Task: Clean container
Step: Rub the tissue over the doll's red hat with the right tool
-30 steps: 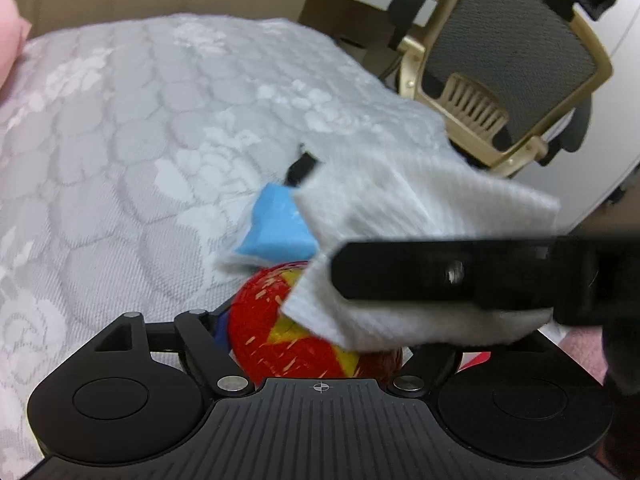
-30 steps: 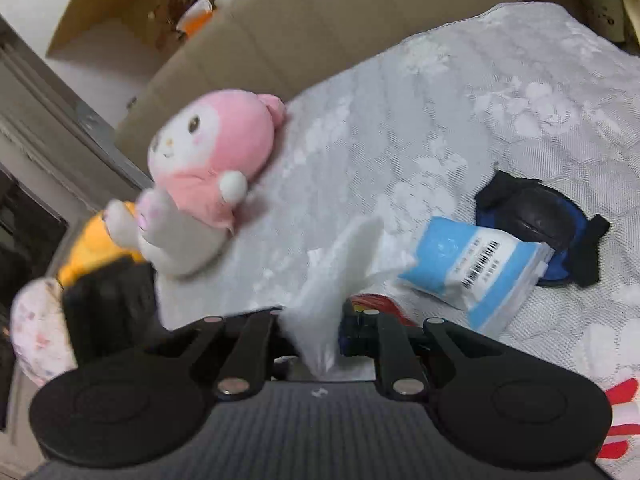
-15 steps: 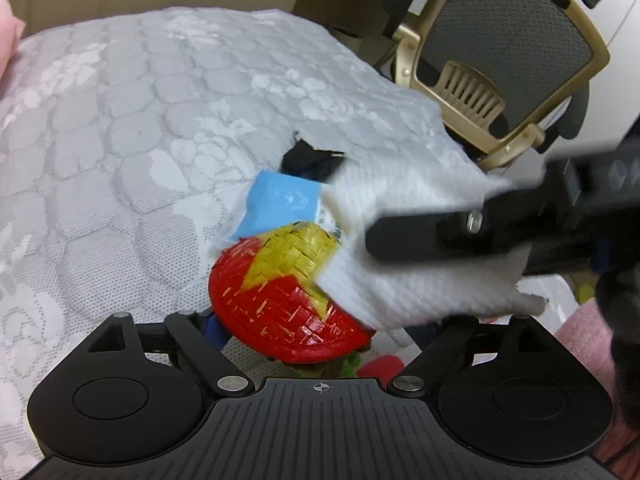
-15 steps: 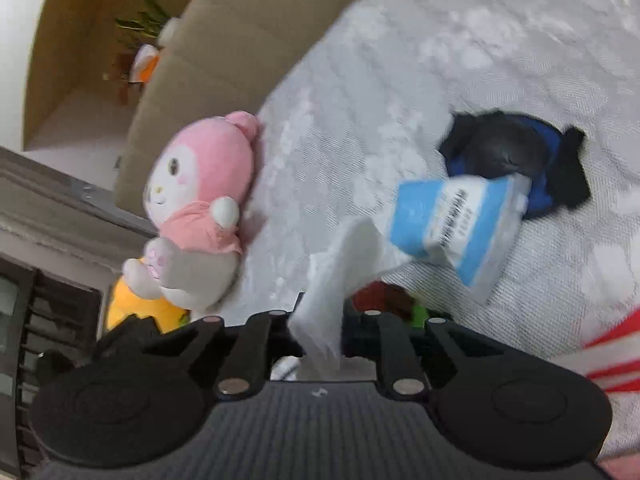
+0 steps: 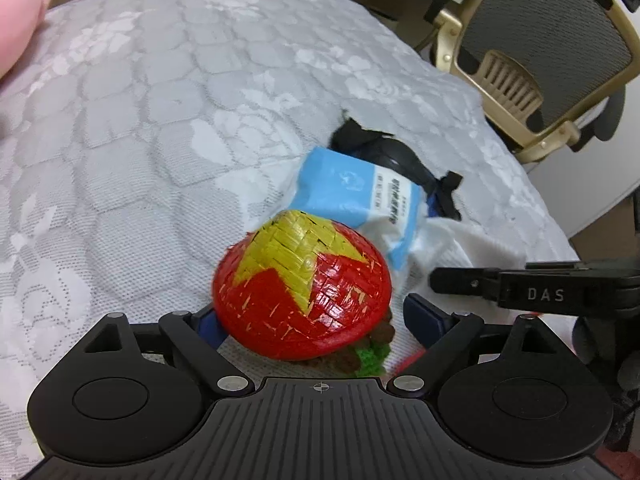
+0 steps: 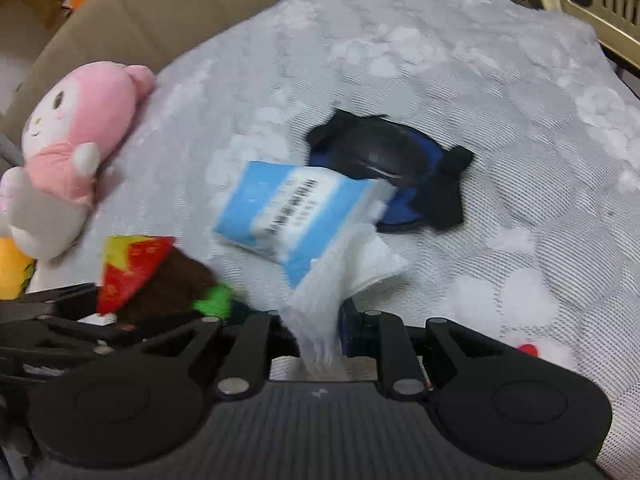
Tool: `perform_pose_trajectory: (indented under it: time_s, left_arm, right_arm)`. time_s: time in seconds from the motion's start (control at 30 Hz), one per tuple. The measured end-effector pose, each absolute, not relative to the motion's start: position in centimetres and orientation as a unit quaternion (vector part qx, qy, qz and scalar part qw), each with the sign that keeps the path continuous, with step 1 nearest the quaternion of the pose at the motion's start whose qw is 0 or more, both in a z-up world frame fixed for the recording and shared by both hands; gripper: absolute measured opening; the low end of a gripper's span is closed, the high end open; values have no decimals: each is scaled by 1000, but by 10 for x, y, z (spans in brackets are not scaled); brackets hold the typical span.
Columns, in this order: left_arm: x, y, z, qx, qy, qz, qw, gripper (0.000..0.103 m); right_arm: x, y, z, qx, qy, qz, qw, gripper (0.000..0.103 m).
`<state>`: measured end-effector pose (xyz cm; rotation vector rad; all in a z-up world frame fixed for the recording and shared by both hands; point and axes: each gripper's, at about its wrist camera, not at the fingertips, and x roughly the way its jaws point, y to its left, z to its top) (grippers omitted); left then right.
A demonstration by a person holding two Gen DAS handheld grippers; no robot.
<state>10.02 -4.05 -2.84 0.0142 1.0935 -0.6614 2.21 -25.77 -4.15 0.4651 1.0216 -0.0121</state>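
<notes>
Red woven material with a yellow star covers the domed hat (image 5: 302, 292), which sits on a brown plush figure with a green collar (image 6: 214, 298) (the container in the task cannot be matched with certainty to any item in view). This hat lies between the spread fingers of the left gripper (image 5: 316, 316), whose jaws are opening and do not press on it. Behind it, touching, lies a blue-and-white tissue pack (image 5: 352, 196), and behind that a black-and-blue pad (image 6: 392, 168). All rest on a grey patterned bedspread (image 5: 160, 120).

White tissue (image 6: 340, 276) is clamped between the nearly closed fingers of the right gripper (image 6: 320, 332), just beside the hat's right edge. A pink plush toy (image 6: 76, 136) lies farther off, and a gold-framed mesh chair (image 5: 536, 48) stands beyond the bed edge.
</notes>
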Motion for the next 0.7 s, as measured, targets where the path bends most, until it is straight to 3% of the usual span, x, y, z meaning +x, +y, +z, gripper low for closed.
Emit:
perform_pose_trajectory:
  time_s: [0.47, 0.7]
  left_arm:
    - [135, -5, -33, -53, 528, -233, 815, 93]
    - [130, -10, -31, -34, 522, -247, 815, 93]
  right_arm:
    - [30, -200, -5, 291, 450, 126, 835, 18]
    - [29, -161, -25, 195, 489, 126, 841, 18]
